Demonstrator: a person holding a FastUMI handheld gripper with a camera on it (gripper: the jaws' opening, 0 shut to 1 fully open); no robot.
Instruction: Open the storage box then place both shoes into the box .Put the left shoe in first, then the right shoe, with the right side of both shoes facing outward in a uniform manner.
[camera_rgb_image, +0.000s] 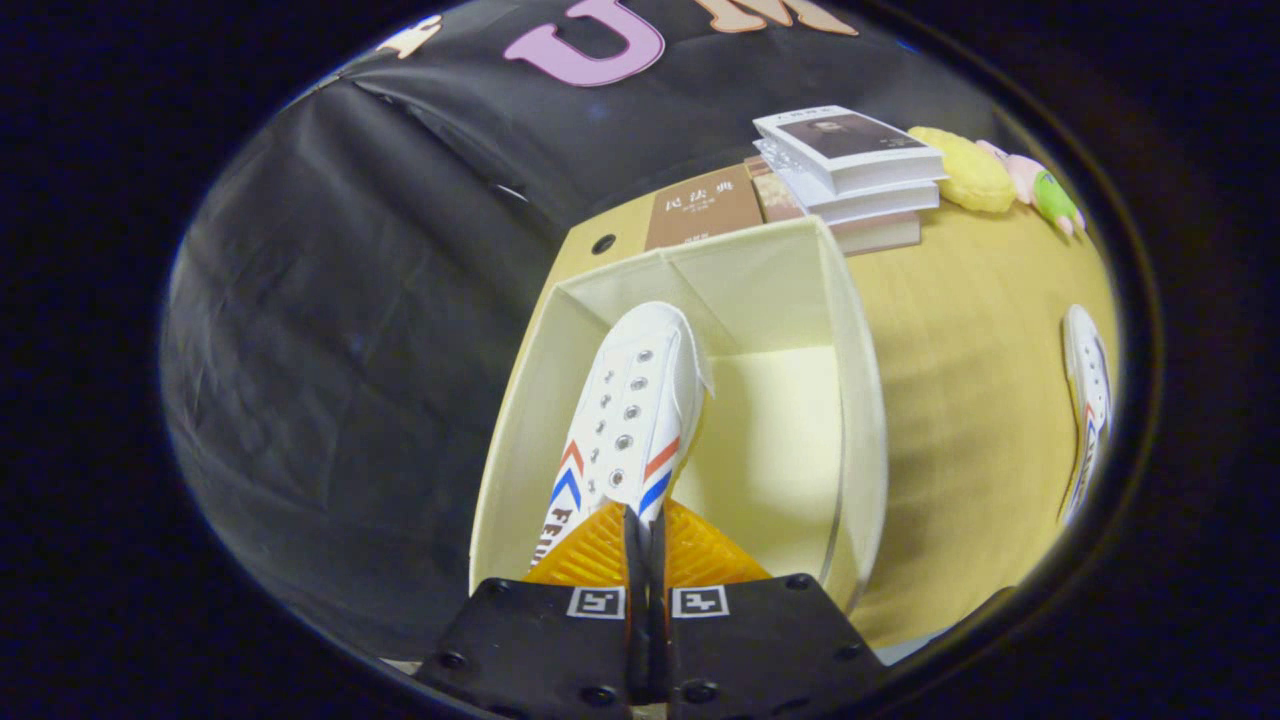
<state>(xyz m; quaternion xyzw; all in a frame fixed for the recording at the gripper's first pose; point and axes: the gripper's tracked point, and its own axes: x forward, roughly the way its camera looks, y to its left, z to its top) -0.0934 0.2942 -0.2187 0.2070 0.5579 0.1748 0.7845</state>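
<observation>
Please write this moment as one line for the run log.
gripper: shut on shoe | shoe: over open storage box | second shoe: on table

Rides on the gripper (645, 540), looking forward and steeply down, close above the open cream fabric storage box (850, 420).

Tan counter (960, 400), bearing an open storage box (850, 400). Behind it stacked books (850, 160) and plush toys (975, 175). Off beside the box, one shoe (1085, 400).

Beyond the jaws I see a tan worktop (960, 400) against the black cloth wall (350, 300) (creased, softly lit). At its far edge sit stacked books (850, 165) and a yellow plush toy (975, 170).
</observation>
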